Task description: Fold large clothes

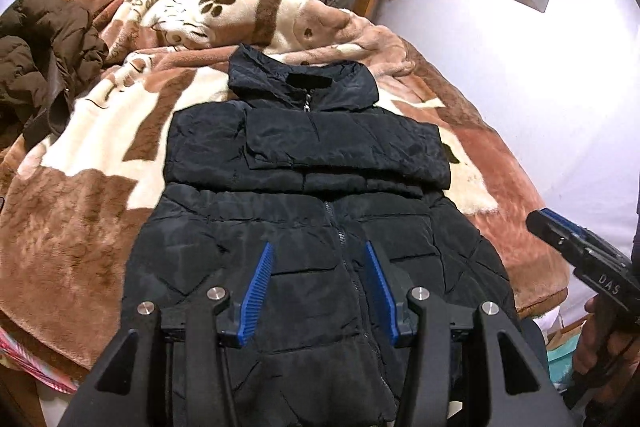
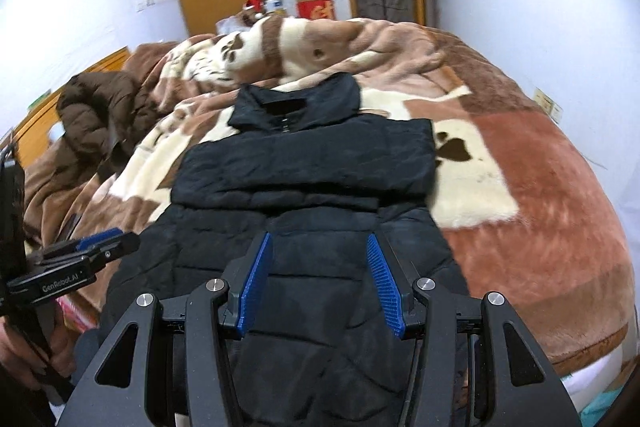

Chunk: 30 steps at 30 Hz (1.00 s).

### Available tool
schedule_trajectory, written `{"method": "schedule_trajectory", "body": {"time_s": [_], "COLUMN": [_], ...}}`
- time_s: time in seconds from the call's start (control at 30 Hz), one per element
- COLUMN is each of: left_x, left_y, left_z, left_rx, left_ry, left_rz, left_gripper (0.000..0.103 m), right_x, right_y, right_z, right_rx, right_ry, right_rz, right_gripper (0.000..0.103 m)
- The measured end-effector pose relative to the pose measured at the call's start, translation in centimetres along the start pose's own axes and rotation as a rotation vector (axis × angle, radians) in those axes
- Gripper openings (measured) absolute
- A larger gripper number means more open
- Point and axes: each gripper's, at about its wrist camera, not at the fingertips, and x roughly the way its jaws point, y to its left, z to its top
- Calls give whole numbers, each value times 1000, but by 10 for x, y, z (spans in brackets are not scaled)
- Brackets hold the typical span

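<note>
You are hovering two grippers, the left gripper (image 1: 320, 255) and right gripper (image 2: 320, 247), both spread wide and holding nothing, over one black quilted puffer jacket (image 1: 312, 195). It is lying at twelve o'clock on the brown-and-cream plush blanket (image 1: 80, 195), sleeves folded across; one brown puffer coat (image 1: 40, 59) is sitting at ten o'clock.

My left gripper (image 1: 319, 249) and right gripper (image 2: 319, 241) are matte black with ribbed blue pads (image 1: 260, 291), silver round screws (image 2: 214, 284), and white "GenRobot.AI" lettering at nine o'clock.
</note>
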Motion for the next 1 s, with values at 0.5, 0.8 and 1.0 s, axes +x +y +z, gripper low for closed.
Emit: {"method": "schedule_trajectory", "body": {"time_s": [0.5, 0.8, 1.0], "left_x": [32, 110, 186], "left_y": [29, 58, 84], "left_z": [72, 169, 229], "left_rx": [-23, -39, -91], "left_ry": [-27, -24, 14], "left_rz": [29, 26, 44], "left_gripper": [64, 67, 70], "right_x": [52, 138, 218], "right_y": [-3, -27, -47], "right_z": [65, 145, 198], "right_rx": [-32, -69, -60], "right_ry": [27, 53, 94], "right_rz": [39, 54, 51], "right_gripper": [50, 51, 52]}}
